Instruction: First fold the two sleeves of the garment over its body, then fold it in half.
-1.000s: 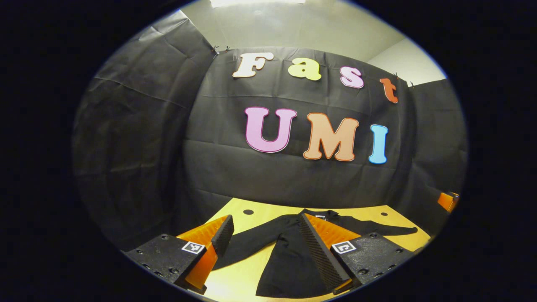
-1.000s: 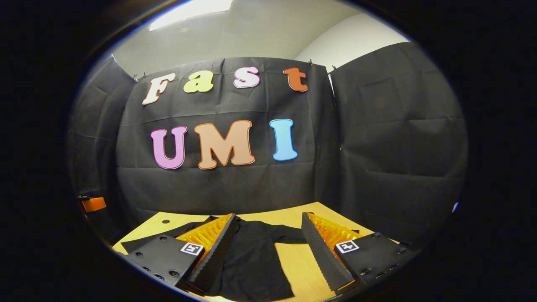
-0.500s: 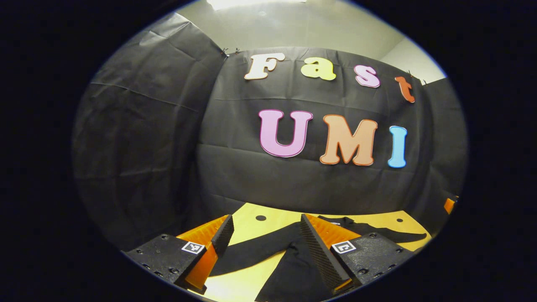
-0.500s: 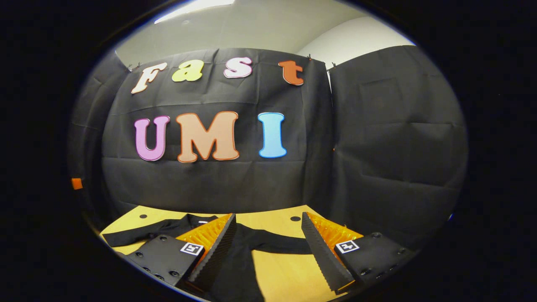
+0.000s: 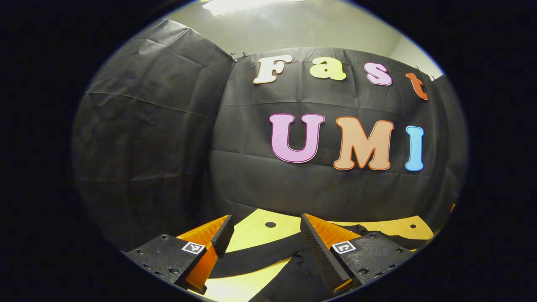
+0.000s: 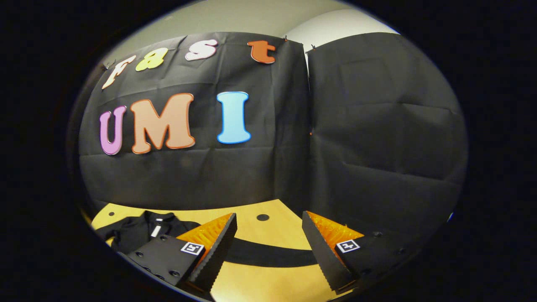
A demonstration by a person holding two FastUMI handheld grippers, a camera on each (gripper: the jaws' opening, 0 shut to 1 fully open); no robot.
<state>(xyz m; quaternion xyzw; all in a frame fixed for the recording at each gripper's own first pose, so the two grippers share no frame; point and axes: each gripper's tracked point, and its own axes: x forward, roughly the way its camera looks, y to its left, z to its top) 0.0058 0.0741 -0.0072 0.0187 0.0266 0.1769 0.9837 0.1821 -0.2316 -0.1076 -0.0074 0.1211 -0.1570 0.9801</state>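
Note:
A black long-sleeved garment lies flat on the yellow wooden table [image 5: 251, 228]. In the left gripper view one sleeve [image 5: 256, 258] stretches across between the fingers of my left gripper [image 5: 265, 228], which is open above it with nothing held. The garment's body [image 5: 293, 277] lies under the right-hand finger. In the right gripper view the other sleeve [image 6: 268, 256] runs across between the fingers of my right gripper [image 6: 268, 226], also open and holding nothing. The collar [image 6: 155, 224] shows at the left, behind the left-hand finger.
Black cloth walls close the booth behind and beside the table. The table [image 6: 277, 212] has small round holes [image 6: 263, 217] near its far edge, another hole [image 5: 270, 225] shows in the left gripper view. Bare yellow tabletop lies beyond each sleeve.
Both grippers have swung outward, the left one toward the left sleeve and the right one toward the right sleeve. The garment's body has slid out of the middle of both views. Both stay open.

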